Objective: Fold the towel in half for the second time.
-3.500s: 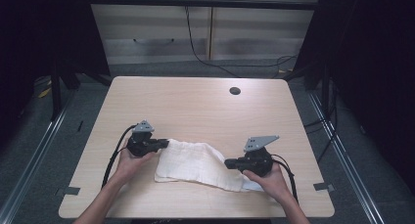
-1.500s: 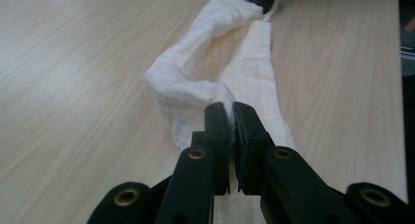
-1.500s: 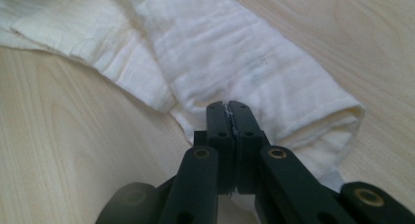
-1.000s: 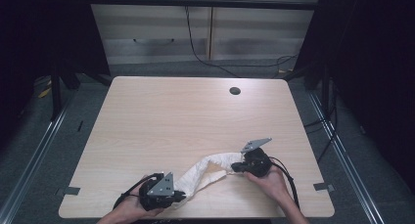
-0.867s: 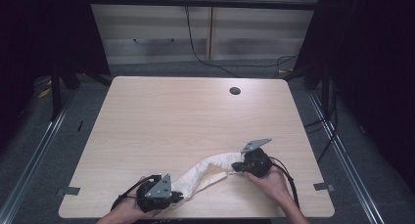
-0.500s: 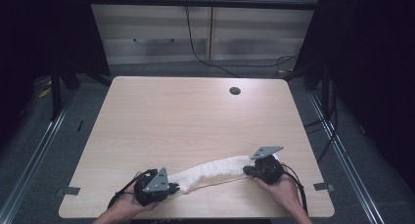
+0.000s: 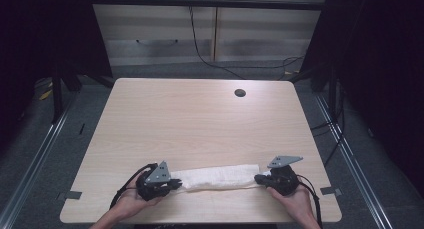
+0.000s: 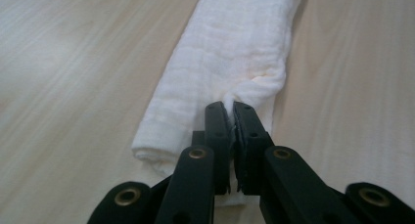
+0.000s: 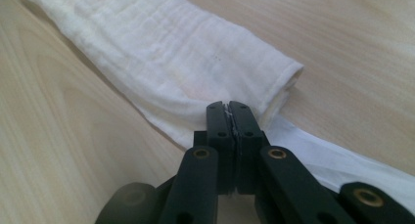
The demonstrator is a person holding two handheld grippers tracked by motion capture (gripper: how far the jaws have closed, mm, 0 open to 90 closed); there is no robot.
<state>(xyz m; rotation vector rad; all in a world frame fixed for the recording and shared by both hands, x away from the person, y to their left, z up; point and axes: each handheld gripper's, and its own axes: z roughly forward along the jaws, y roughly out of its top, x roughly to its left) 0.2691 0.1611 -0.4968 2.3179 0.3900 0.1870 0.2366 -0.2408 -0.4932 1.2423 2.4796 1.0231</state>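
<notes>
A white cloth (image 7: 220,176) lies folded into a long narrow band near the table's front edge, stretched between my two grippers. My left gripper (image 7: 176,184) is shut on the cloth's left end; in the left gripper view its jaws pinch a fold of the cloth (image 8: 230,62) at the left gripper's tips (image 8: 229,106). My right gripper (image 7: 258,179) is shut on the right end. In the right gripper view the right gripper's tips (image 9: 227,106) clamp a thin edge of the cloth (image 9: 171,48), and a loose flap runs off to the right.
The light wooden table (image 7: 200,124) has a round cable hole (image 7: 240,93) at the back right. Cables trail from both grippers over the front edge. Dark floor and metal rails flank the table.
Both grippers have carried the cloth toward the front edge and pulled apart, drawing it from a spread sheet into a straight narrow band. Both stayed shut on it.
</notes>
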